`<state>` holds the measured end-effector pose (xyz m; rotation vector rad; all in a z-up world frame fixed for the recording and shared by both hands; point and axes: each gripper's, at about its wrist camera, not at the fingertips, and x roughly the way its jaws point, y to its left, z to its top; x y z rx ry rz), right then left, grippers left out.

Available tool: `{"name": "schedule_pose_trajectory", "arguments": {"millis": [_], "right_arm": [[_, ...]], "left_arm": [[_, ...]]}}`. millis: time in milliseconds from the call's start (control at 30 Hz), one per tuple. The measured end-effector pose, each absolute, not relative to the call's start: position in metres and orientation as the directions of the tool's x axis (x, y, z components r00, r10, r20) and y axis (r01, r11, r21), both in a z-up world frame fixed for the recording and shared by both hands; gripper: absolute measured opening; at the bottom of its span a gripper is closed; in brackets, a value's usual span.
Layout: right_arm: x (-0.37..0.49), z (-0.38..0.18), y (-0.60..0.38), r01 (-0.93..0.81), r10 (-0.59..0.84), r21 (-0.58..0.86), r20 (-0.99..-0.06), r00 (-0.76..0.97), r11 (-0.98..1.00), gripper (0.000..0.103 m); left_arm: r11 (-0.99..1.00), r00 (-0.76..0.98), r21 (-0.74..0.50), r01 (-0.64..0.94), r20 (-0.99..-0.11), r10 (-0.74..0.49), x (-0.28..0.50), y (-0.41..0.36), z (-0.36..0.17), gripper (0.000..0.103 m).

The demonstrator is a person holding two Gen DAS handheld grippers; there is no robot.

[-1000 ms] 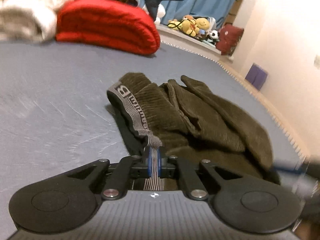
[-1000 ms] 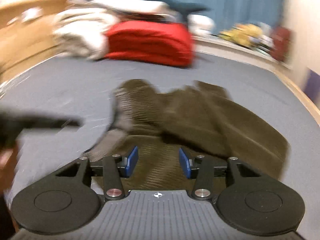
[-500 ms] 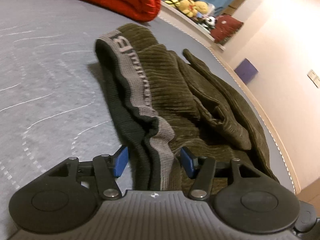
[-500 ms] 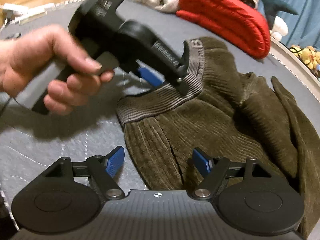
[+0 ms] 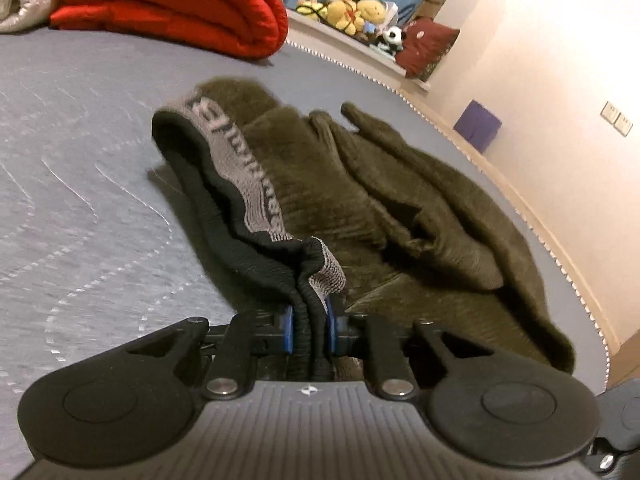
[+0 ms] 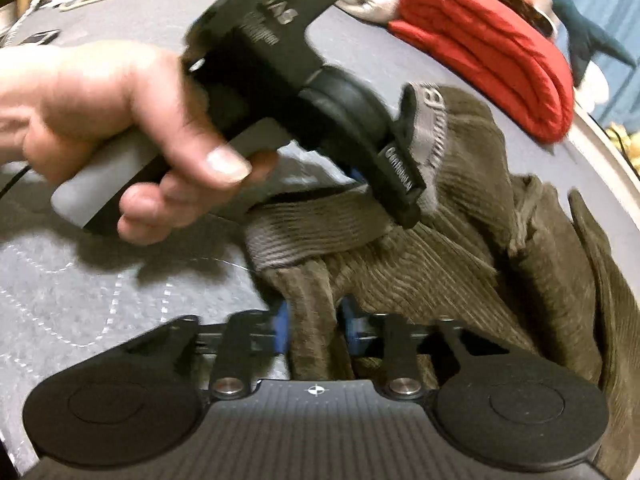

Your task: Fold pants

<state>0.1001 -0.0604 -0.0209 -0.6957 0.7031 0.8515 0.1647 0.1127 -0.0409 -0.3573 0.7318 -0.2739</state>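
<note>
My left gripper [image 5: 311,330] is closing, and its blue pads already pinch a bunched fold of the waistband [image 5: 240,176] of the pants [image 5: 400,216]. My right gripper [image 6: 314,330] is closing too, with a ridge of the olive corduroy squeezed between its pads, just below the waistband. The pants lie crumpled on the grey bed [image 5: 80,200], waistband towards me and legs trailing away to the right edge. In the right view my left hand [image 6: 100,120] wraps the handle of the other gripper, whose tip sits on the waistband. A folded red blanket [image 5: 172,4] rests at the far end of the bed, well apart from the pants. Soft toys [image 5: 348,10] sit on a ledge behind.
</note>
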Motion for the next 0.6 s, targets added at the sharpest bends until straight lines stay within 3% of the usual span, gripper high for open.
{"name": "schedule_pose_trajectory", "arguments": {"millis": [333,500,600], "right_arm": [[0.05,0.014,-0.04,-0.914,0.583,-0.164,-0.725,0.367,0.371,0.009],[0.011,0.031,-0.003,-0.956,0.667,-0.128,-0.692,0.276,0.263,0.009],[0.006,0.04,0.016,-0.969,0.7,-0.1,-0.675,0.232,0.225,0.009]], "left_arm": [[0.902,0.78,-0.43,0.041,-0.55,-0.298,0.084,0.172,0.004,0.015],[0.9,0.775,-0.433,-0.052,-0.586,-0.237,0.046,0.217,0.025,0.014],[0.925,0.768,-0.372,-0.073,-0.613,-0.186,0.026,0.233,0.04,0.014]]}}
